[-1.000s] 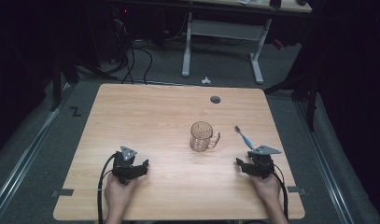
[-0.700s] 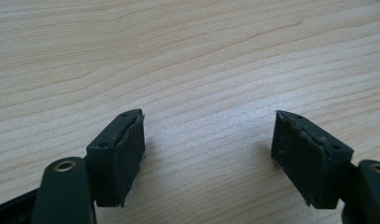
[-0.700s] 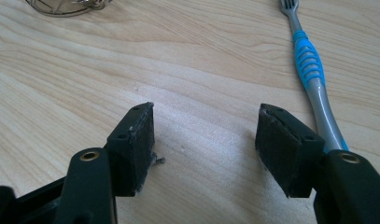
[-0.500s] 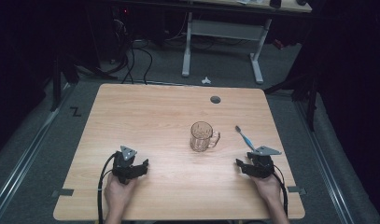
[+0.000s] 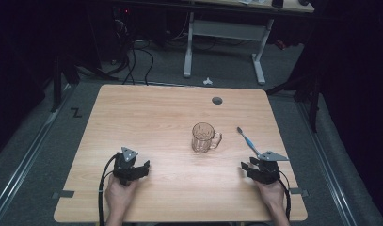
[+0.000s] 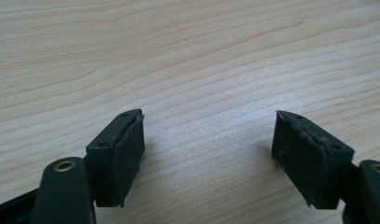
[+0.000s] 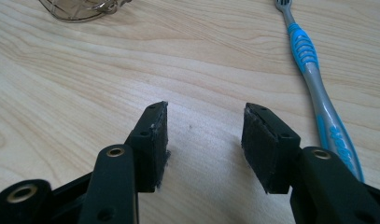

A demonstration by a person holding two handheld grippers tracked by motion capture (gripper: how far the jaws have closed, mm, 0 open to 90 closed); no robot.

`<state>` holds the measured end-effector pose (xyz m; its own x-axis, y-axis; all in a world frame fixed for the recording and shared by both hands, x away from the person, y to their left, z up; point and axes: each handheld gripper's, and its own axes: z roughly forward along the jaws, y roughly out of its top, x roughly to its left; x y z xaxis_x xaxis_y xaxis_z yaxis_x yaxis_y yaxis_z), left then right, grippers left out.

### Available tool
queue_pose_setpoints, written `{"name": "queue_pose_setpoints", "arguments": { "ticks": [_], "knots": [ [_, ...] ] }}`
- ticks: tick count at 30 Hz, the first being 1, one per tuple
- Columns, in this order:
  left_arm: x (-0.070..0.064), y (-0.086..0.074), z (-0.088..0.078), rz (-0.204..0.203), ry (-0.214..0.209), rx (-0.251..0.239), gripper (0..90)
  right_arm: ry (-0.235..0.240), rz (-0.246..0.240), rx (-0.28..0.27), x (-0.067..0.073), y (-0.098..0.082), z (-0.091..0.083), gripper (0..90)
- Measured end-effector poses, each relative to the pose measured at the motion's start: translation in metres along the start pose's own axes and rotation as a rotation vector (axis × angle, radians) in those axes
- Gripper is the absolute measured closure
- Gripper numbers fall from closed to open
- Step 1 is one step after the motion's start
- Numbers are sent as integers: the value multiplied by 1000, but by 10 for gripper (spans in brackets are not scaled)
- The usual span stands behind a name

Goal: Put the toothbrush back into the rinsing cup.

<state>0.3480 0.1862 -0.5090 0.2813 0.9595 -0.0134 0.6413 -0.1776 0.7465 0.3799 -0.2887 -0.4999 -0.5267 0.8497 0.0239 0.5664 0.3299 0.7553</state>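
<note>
A clear glass mug (image 5: pixel 204 137) stands upright near the middle of the wooden table (image 5: pixel 156 117), handle to the right. A blue and grey toothbrush (image 5: pixel 247 140) (image 7: pixel 313 79) lies flat to the mug's right. My right gripper (image 5: pixel 248 167) (image 7: pixel 204 140) rests near the front right, just short of the toothbrush handle; its jaws have just been closing, stand partly apart and have only bare wood between them. My left gripper (image 5: pixel 141 168) (image 6: pixel 208 149) sits at the front left, open wide over bare wood. The mug's base (image 7: pixel 80 8) shows at the top of the right gripper view.
A round cable hole (image 5: pixel 217 100) sits near the table's far edge. Beyond the table stand a white desk frame (image 5: pixel 227 33) and loose cables on the grey floor. A black cable trails from each gripper toward the front edge.
Neither hand has visibly shifted in the high view. The mug and toothbrush lie where they were.
</note>
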Motion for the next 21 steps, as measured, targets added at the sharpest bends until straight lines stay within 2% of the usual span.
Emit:
{"name": "queue_pose_setpoints", "arguments": {
  "ticks": [5,19,21],
  "knots": [
    [0,0,0,0,0,0,260,13,8,-30,-1,-4,-11,531],
    [0,0,0,1,1,1,259,9,24,-25,-6,-13,-23,578],
    [0,0,0,1,1,1,259,6,23,-37,-6,-13,-27,584]
  ]
}}
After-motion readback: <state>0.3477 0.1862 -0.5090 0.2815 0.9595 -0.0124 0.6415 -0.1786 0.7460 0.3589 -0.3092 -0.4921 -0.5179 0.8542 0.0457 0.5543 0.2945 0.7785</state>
